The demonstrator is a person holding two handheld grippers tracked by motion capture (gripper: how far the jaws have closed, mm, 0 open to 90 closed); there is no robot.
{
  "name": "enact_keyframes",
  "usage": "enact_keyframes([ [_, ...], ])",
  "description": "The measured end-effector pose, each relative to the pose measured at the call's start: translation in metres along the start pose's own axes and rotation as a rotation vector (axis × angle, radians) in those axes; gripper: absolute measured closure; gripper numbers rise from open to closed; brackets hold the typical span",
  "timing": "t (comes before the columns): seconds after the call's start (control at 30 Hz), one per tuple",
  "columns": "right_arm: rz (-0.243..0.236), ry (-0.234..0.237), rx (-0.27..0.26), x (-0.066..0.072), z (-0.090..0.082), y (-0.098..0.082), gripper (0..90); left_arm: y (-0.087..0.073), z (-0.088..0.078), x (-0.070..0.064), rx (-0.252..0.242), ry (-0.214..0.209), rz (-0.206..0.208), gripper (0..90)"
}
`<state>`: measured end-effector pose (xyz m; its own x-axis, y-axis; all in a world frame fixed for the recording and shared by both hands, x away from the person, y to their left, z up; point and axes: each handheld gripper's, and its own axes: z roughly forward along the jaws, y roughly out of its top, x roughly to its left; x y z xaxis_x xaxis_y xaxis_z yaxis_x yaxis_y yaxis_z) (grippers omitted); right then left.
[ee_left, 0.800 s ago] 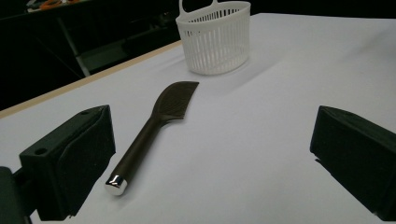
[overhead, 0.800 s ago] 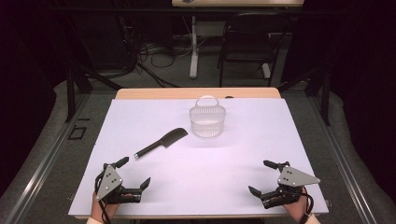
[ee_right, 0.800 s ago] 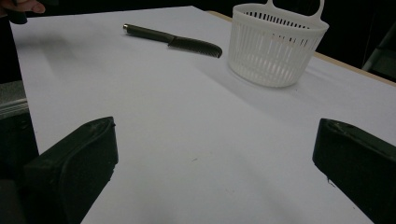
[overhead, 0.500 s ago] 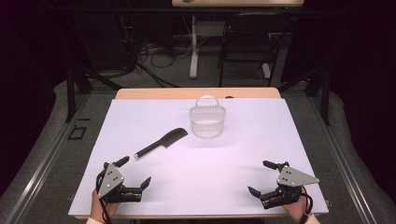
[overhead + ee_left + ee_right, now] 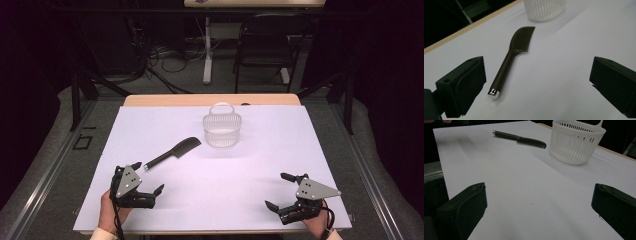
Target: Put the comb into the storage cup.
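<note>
A dark comb (image 5: 172,152) lies flat on the white-covered table (image 5: 250,200), its toothed blade pointing toward one o'clock and its metal-capped handle end toward seven o'clock, just beside the left claw (image 5: 149,179). That claw, held in a person's hand at the table's near-left corner, stands with its jaws spread as wide as they go and nothing between them; in the left gripper view the comb (image 5: 510,57) runs up the gap between the two black jaws, handle tip nearest, which suggests the claw is being lined up to take the comb by the handle.

At about twelve o'clock from the table's centre, well apart from the comb's blade, a white slatted basket (image 5: 222,129) sits upright with its loop handle raised, its open mouth free to receive something; it looks the likely place for the comb to go.

The right claw (image 5: 281,191) rests at the near-right corner, at roughly five o'clock, jaws likewise wide apart and empty, well away from both comb and basket. From the right gripper view the basket (image 5: 577,141) stands just beside the comb's (image 5: 520,138) toothed end, with bare sheet before the jaws, so this hand appears to be waiting its turn.
</note>
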<state>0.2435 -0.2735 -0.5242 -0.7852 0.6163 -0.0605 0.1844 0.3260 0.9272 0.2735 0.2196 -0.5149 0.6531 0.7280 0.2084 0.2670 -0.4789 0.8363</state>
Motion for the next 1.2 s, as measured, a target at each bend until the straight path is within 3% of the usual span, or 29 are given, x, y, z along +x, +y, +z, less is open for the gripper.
enact_keyframes([
  [0.3, 0.002, 0.003, -0.003, -0.001, 0.000, -0.001, 0.0, 0.010, 0.019, 0.012, 0.079, 0.001, 0.011, 1.1],
  [0.53, 0.004, 0.006, 0.006, -0.001, 0.001, 0.000, 0.0, 0.019, 0.024, 0.021, 0.125, -0.005, 0.026, 0.0],
  [0.67, 0.010, 0.008, 0.000, 0.000, 0.001, 0.000, 0.0, 0.024, 0.027, 0.022, 0.132, -0.009, 0.046, 0.0],
  [0.73, 0.009, 0.006, 0.003, 0.000, 0.000, 0.000, 0.0, 0.029, 0.031, 0.023, 0.157, -0.012, 0.080, 0.0],
  [0.87, 0.007, 0.008, 0.005, 0.000, 0.001, 0.000, 0.0, 0.034, 0.037, 0.024, 0.182, -0.020, 0.099, 0.0],
  [1.2, 0.009, 0.008, 0.001, -0.001, -0.001, 0.000, 0.0, 0.041, 0.050, 0.034, 0.258, -0.025, 0.103, 0.0],
])
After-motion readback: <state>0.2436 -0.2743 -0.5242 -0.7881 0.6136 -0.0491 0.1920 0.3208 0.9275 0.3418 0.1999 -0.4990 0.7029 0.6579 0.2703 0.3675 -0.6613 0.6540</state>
